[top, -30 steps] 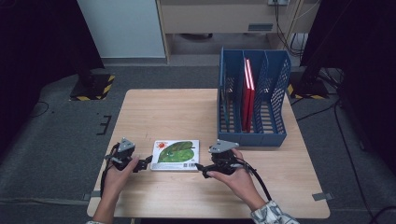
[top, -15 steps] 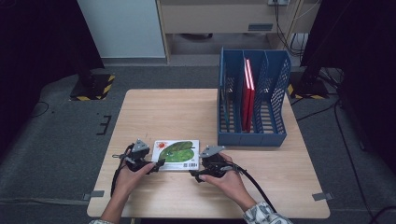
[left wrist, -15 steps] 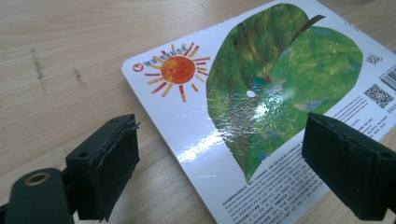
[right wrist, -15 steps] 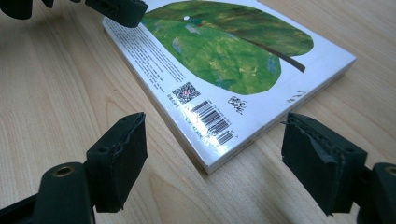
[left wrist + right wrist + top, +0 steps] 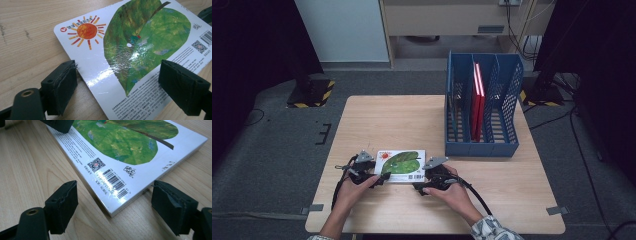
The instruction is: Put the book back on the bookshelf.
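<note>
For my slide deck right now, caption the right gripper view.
Open right gripper straddles the barcode corner of a picture book lying on the wooden table.

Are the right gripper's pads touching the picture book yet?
Apart. The right gripper view shows wood grain between each of the right gripper's pads and the picture book's corner.

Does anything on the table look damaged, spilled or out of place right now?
Nothing stands out. The picture book lies flat and intact on the table, back cover up, a little askew to the table edge. The red books stand upright in the blue file rack. Nothing is spilled.
</note>
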The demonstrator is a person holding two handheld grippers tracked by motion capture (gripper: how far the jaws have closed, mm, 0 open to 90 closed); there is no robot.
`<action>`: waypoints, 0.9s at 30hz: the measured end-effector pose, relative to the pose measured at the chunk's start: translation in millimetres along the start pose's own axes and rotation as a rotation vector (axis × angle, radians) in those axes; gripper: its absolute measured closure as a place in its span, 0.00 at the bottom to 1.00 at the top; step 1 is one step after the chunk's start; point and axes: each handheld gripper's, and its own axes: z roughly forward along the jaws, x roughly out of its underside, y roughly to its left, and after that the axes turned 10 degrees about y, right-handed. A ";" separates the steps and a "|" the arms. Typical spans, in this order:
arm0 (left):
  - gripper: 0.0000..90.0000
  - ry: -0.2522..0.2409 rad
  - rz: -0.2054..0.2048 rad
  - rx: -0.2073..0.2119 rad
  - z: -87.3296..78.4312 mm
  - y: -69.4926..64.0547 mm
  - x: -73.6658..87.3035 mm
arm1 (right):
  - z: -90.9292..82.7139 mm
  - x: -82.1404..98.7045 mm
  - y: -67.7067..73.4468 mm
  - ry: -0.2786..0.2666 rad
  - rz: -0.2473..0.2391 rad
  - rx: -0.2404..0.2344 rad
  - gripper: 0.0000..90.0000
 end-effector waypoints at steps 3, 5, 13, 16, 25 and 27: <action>0.16 0.002 0.003 0.000 0.0 -0.5 -0.2 | -0.4 0.4 0.2 -0.001 -0.004 0.000 0.24; 0.17 0.003 0.008 0.004 0.6 -3.0 -0.4 | -1.0 1.5 -0.3 -0.002 0.001 0.005 0.22; 0.20 0.013 0.027 0.023 1.4 -15.2 -0.1 | -13.0 13.0 -3.2 0.016 0.009 0.009 0.26; 0.20 0.023 0.036 0.029 1.2 -23.7 1.0 | -16.9 18.0 -1.1 0.026 -0.012 0.028 0.28; 0.20 0.020 0.058 0.048 2.3 -37.9 4.2 | -29.5 31.9 -4.2 0.032 0.006 0.018 0.31; 0.19 0.022 0.063 0.049 2.4 -37.0 3.7 | -29.9 31.9 -5.7 0.031 0.009 0.006 0.32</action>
